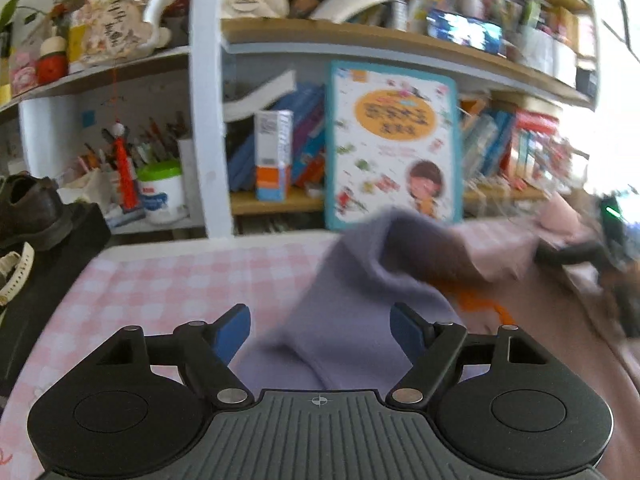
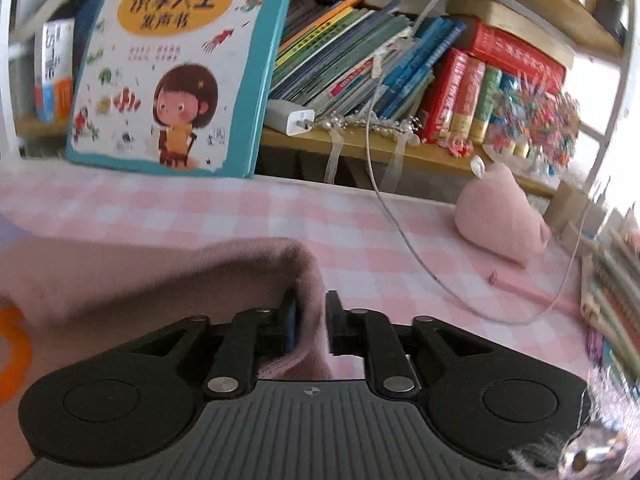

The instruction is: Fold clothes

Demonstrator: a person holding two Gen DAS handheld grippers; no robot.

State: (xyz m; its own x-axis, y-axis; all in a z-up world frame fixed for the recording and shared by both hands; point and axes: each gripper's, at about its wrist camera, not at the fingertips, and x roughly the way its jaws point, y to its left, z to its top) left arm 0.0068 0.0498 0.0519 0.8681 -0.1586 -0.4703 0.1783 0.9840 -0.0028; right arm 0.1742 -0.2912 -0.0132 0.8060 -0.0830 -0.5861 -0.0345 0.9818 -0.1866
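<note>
A pink garment with an orange print (image 1: 540,320) lies on the pink checked tablecloth (image 1: 180,280). Its purple sleeve (image 1: 352,312) is raised in a fold in front of my left gripper (image 1: 320,330), which is open with the sleeve between and beyond its blue pads, not clamped. My right gripper (image 2: 310,320) is shut on a pink edge of the garment (image 2: 200,276) and lifts it slightly off the tablecloth (image 2: 360,232). The right gripper also shows in the left wrist view (image 1: 568,254), dark and blurred, at the far right.
A bookshelf with a large teal picture book (image 1: 392,148) (image 2: 172,64) stands right behind the table. A dark shoe on a black box (image 1: 32,216) sits at the left. A pink plush toy (image 2: 500,216) and a white cable (image 2: 400,220) lie at the right.
</note>
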